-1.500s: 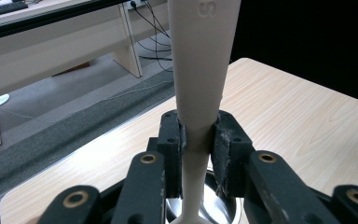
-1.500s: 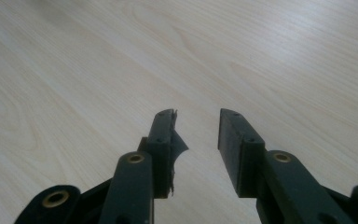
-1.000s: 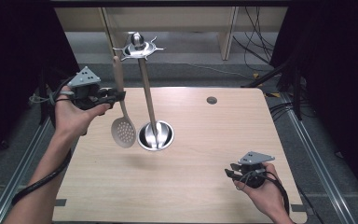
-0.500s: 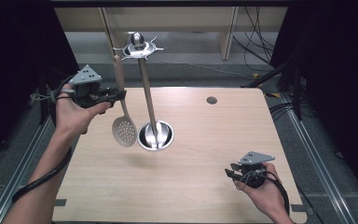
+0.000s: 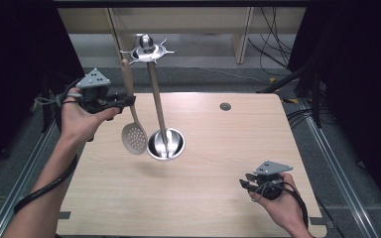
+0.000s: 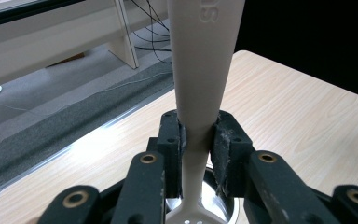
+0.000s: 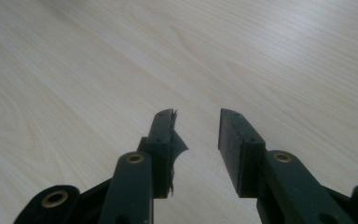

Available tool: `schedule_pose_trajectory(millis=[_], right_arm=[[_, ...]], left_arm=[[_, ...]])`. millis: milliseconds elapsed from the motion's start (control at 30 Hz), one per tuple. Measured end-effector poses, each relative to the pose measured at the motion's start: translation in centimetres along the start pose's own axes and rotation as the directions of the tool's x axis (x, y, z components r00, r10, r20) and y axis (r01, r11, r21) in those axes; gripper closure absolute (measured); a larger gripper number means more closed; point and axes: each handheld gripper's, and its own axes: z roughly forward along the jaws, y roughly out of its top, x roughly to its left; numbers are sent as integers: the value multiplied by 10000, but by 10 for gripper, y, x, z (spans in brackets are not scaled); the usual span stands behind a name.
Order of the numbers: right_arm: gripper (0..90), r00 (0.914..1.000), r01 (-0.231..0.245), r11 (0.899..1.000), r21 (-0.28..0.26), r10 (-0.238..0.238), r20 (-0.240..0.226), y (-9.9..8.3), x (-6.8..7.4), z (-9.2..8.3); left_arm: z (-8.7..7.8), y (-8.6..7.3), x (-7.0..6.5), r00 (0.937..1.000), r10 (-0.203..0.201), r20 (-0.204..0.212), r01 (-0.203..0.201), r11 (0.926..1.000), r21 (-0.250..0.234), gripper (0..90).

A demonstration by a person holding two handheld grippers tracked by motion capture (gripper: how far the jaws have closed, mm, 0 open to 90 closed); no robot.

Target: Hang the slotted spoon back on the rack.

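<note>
Left gripper: the left gripper [image 5: 127, 101] is held up off the table near its far-left corner, its jaws clamped on the handle of a slotted spoon [image 5: 131, 119].
Slotted spoon: beige, with a round perforated head; it hangs in the air, handle rising up and away past the table's far edge, head down over the table just left of the stand's base. In the left gripper view the handle [image 6: 200, 70] runs straight up between the two jaws, pinched at its narrow neck, with raised lettering near the top.
Utensil stand: a metal utensil stand [image 5: 158, 99] with a round shiny base sits on the table left of centre toward the far edge; its pole leans in the picture up to a crown of hooks at the top.
Right gripper: the right gripper [image 5: 245, 181] is held low at the near-right corner of the table, jaws apart by a moderate gap and gripping nothing; the right gripper view shows bare wood between them [image 7: 196, 135].
Table: light wood-grain table [image 5: 218, 148] with a small dark round hole [image 5: 225, 106] near the far edge.
Hands: the left hand [image 5: 79, 121] wraps the left gripper's body; the right hand [image 5: 283, 208] holds the other, cable trailing along the wrist.
</note>
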Motion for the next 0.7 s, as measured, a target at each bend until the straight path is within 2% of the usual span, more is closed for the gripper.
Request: schedule_pose_trajectory(millis=[267,300,367,467,500,533,567,600,633,700], right_arm=[[663,10000,19,10000,-18,-19,0,0,0,0],[663,9998,-185,9998,95,186,-37,1,1,-1],[663,9998,-193,9998,95,193,-47,1,1,-1],[663,10000,-12,10000,-3,12,1,0,0,0],[663,10000,-12,10000,-3,12,1,0,0,0],[663,10000,-4,10000,-15,4,10,0,0,0],[663,9998,-175,9998,97,175,-35,0,1,-1],[662,9998,-181,9998,94,182,-44,0,1,-1],[662,9998,-181,9998,94,182,-44,0,1,-1],[662,9998,-176,9998,93,177,-44,0,1,-1]], left_arm=[[1,1,0,10000,-33,44,33,10000,20,739],[1,2,0,10000,-50,45,50,10000,31,738],[1,2,0,10000,-33,51,32,10000,81,739],[2,2,0,10000,-50,45,49,9998,167,739],[3,3,1,9999,155,33,-156,9998,135,739],[4,2,0,10000,-29,90,27,9997,258,739],[4,2,0,10000,-34,72,32,9996,287,738],[5,2,2,9998,171,48,-172,9996,207,739],[5,2,0,10000,-38,64,37,9995,299,739],[6,3,0,10000,-36,82,33,9995,323,738]])
